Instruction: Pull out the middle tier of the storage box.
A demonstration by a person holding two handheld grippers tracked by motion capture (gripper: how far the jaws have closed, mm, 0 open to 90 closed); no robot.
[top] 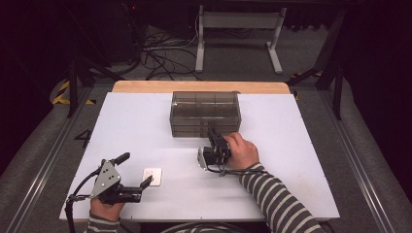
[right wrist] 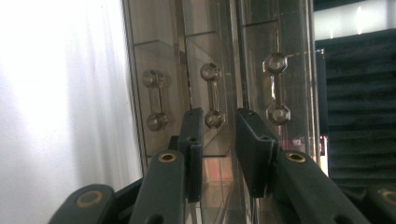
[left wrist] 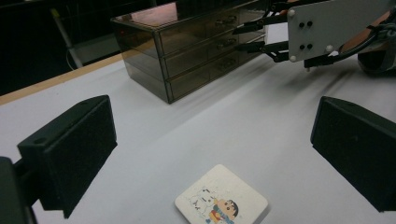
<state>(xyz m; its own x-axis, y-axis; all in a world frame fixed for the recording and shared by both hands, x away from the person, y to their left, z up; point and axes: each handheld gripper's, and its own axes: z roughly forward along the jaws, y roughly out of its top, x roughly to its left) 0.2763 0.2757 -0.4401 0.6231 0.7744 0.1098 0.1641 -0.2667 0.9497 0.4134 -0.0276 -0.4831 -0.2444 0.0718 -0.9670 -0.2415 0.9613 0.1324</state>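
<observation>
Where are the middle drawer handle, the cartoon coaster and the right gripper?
Middle drawer handle [right wrist: 212, 95], right gripper view, on its clear bar.
Cartoon coaster [left wrist: 222, 198], left gripper view, on its printed face.
Right gripper [right wrist: 219, 130], right gripper view, midway between its fingertips, at that handle.

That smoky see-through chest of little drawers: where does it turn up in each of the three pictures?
High view: the drawer chest stands at the table's far middle, just beyond the right gripper.
Left gripper view: the chest is at upper centre, seen corner-on.
Right gripper view: its front is close up and turned sideways, behind the fingers.
Shared landmark: the middle drawer's handle, flanked by the right gripper's fingers.
</observation>
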